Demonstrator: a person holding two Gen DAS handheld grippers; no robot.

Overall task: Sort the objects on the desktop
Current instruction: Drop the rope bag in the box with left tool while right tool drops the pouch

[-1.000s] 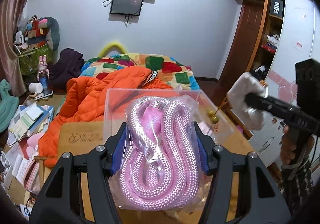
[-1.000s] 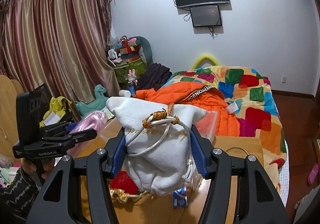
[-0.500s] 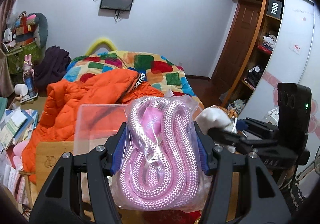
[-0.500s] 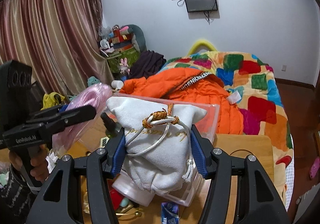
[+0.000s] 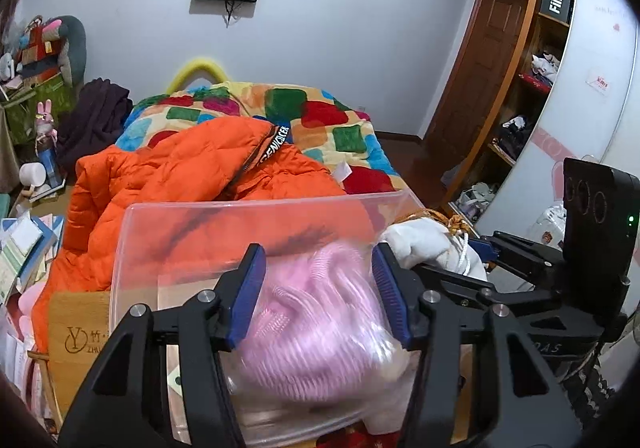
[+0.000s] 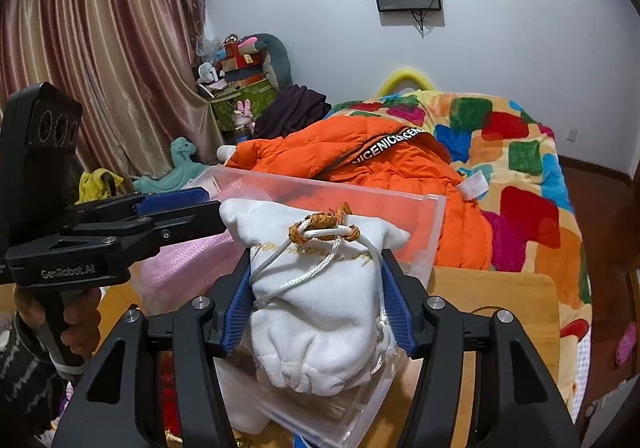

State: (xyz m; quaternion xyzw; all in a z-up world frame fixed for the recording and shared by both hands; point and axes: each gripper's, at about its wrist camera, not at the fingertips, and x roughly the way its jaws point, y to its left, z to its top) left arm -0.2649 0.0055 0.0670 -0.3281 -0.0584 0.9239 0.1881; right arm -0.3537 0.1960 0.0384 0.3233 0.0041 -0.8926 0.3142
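Observation:
My left gripper [image 5: 318, 288] holds a clear bag of coiled pink rope [image 5: 316, 324] inside the clear plastic box [image 5: 248, 219]. Its jaws are closing, and the bag looks blurred and low between the blue pads. My right gripper [image 6: 316, 288] is shut on a white drawstring pouch [image 6: 320, 308] over the box's right end [image 6: 400, 240]; its jaws are opening slightly, with the pads still on the pouch. The right wrist view shows the left gripper [image 6: 208, 207] at the left, with the pink bag [image 6: 192, 268] behind the box wall. The left wrist view shows the pouch [image 5: 424, 244] at the right.
The box stands on a wooden table [image 6: 492, 296] with red items [image 6: 172, 384] under it. An orange jacket [image 5: 192, 175] and a patchwork blanket [image 5: 320, 115] lie on the bed just behind. Books [image 5: 24, 248] are stacked to the left. A person's hand [image 6: 76, 324] grips the left handle.
Both grippers came together and sank to the clear box. The pink bag now sits lower between the left pads, which stand closer together. The pouch stays gripped in the right.

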